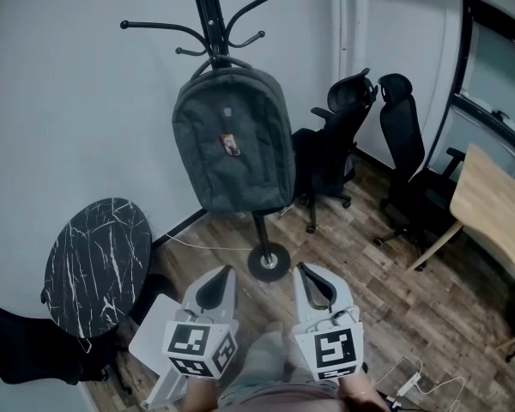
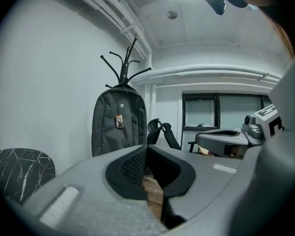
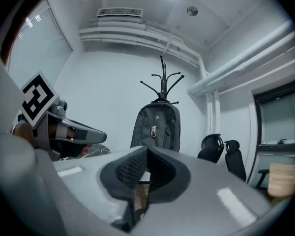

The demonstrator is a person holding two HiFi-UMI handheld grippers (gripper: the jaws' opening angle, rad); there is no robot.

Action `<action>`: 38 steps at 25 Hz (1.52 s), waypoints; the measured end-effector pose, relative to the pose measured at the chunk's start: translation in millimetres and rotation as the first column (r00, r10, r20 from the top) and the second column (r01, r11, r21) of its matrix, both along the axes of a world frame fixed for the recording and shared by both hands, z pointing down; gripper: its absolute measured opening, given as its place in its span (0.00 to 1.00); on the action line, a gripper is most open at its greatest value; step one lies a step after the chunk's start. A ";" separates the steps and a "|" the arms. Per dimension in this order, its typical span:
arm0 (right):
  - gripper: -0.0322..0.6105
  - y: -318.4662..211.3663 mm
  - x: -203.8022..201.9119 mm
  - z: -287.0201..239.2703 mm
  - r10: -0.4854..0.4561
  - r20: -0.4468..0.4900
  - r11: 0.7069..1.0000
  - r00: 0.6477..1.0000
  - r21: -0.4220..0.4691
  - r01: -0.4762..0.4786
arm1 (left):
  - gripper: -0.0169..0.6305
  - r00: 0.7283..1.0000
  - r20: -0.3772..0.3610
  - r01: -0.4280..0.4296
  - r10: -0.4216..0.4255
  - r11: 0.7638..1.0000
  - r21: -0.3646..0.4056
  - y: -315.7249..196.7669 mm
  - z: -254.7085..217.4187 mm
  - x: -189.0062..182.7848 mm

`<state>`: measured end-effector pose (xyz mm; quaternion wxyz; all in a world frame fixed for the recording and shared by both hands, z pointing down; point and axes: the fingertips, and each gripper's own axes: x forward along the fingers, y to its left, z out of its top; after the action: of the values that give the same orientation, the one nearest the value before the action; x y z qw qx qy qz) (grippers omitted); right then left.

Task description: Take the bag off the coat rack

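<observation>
A white-walled room with a wood-plank floor fills the head view; the coat rack (image 1: 213,24) stands by the wall, and the grey bag (image 1: 232,140) hangs from its upper hooks, front outward, covering much of the pole; a round black marble table (image 1: 97,264) sits to the left, two black office chairs (image 1: 335,144) to the right, a wooden desk (image 1: 493,204) at the right edge; nothing stands between the grippers and the bag; the left gripper (image 1: 226,271) and right gripper (image 1: 302,268) are held side by side low in the frame, tips pointing toward the rack's foot, well short of the bag.

In the left gripper view the jaws are pressed together with nothing between them; the bag hangs ahead, a little left of the tips; the right gripper shows alongside.

In the right gripper view the jaws likewise meet, empty; the bag hangs straight ahead, the chairs to its right.
</observation>
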<state>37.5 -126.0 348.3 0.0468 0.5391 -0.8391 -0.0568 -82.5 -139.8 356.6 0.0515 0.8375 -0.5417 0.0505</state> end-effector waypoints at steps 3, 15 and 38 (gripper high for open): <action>0.05 -16.2 -3.0 0.0 0.002 -0.002 1.000 1.000 -0.004 -0.002 | 0.04 1.000 -0.005 0.002 -0.002 1.000 0.002 -15.8 -1.2 -4.4; 0.05 -74.7 -8.9 3.1 -0.009 0.035 1.000 0.999 -0.026 0.010 | 0.04 1.000 -0.017 0.019 -0.019 1.000 -0.006 -76.5 1.5 -12.8; 0.05 -165.8 -10.1 -23.9 0.064 0.097 0.997 0.993 0.034 -0.068 | 0.04 1.000 -0.026 -0.013 0.015 0.997 0.077 -174.2 -30.0 -41.0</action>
<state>27.4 -291.9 324.4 -0.0017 0.5695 -0.8208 -0.0449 -123.6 -313.9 326.6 0.0262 0.8433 -0.5365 0.0191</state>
